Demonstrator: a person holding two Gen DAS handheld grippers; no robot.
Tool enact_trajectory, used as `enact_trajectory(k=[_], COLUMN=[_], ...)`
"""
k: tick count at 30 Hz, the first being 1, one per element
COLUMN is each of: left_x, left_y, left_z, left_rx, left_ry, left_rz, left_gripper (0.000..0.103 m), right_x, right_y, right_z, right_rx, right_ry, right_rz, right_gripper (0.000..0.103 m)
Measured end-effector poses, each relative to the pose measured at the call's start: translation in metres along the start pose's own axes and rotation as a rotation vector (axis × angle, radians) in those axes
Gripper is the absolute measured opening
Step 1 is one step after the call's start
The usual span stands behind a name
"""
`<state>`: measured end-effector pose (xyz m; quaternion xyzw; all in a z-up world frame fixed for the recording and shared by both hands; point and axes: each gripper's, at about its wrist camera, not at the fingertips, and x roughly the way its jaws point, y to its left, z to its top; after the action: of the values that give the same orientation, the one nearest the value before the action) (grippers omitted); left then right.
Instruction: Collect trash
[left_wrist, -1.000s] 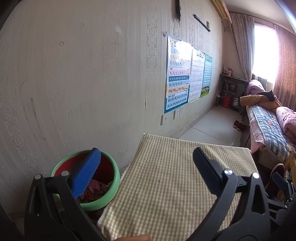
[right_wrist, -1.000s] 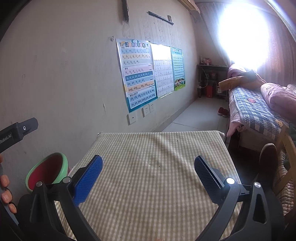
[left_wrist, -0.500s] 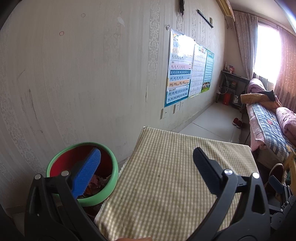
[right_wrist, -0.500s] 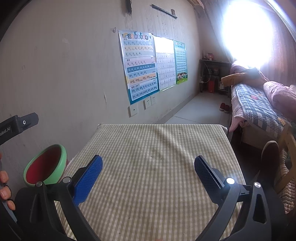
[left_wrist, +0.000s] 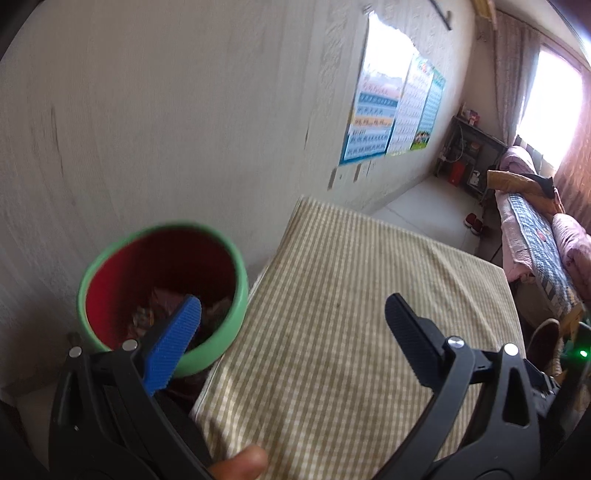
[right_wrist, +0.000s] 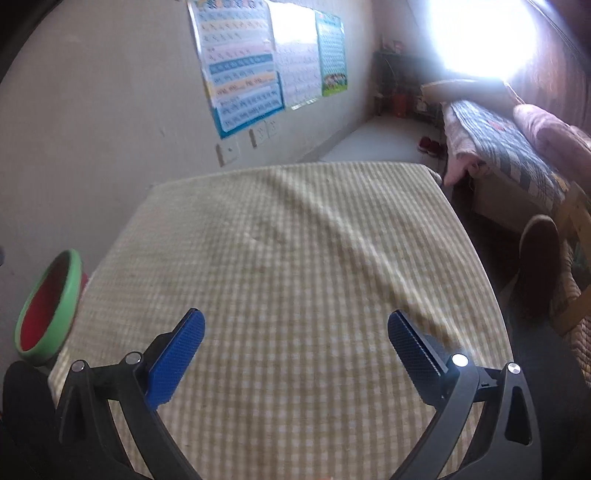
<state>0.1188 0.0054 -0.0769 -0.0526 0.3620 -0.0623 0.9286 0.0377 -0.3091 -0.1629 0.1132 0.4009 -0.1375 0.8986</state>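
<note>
a bench (right_wrist: 295, 258) under a checked cloth stands against a pale wall with posters (right_wrist: 243, 74); a bed (right_wrist: 498, 140) lies beyond. the left gripper (left_wrist: 291, 332) and right gripper (right_wrist: 295, 350) both have jaws spread wide, holding nothing. a green-rimmed red bin (left_wrist: 162, 291) with crumpled trash (left_wrist: 147, 314) inside sits just beside the bench's left edge.

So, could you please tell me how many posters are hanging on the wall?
3, side by side on the wall beyond the table: the nearest poster with blue bands, the middle poster washed out by glare, and the farthest poster with a green bottom. None looks hidden.
</note>
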Motion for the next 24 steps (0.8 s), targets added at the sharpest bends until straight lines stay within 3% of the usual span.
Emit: enact_trajectory(k=[5, 9, 18, 24], left_x=[0.018, 0.013, 0.02, 0.02], left_y=[0.066, 0.099, 0.089, 0.111], left_z=[-0.02, -0.025, -0.028, -0.03], left_rx=[-0.156, -0.316, -0.283, -0.381], left_ry=[0.13, 0.146, 0.132, 0.1], left_rz=[-0.035, -0.116, -0.218, -0.309], left_gripper=[0.098, 0.098, 0.098, 0.098], right_x=[0.057, 0.085, 0.089, 0.089], right_y=[-0.037, -0.053, -0.052, -0.052], right_z=[0.006, 0.012, 0.017, 0.017], right_rx=[0.011, 0.004, -0.019, -0.019], right_ry=[0.062, 0.085, 0.088, 0.088], right_rz=[-0.114, -0.122, -0.121, -0.121], right_gripper=[0.096, 0.097, 0.097, 0.097])
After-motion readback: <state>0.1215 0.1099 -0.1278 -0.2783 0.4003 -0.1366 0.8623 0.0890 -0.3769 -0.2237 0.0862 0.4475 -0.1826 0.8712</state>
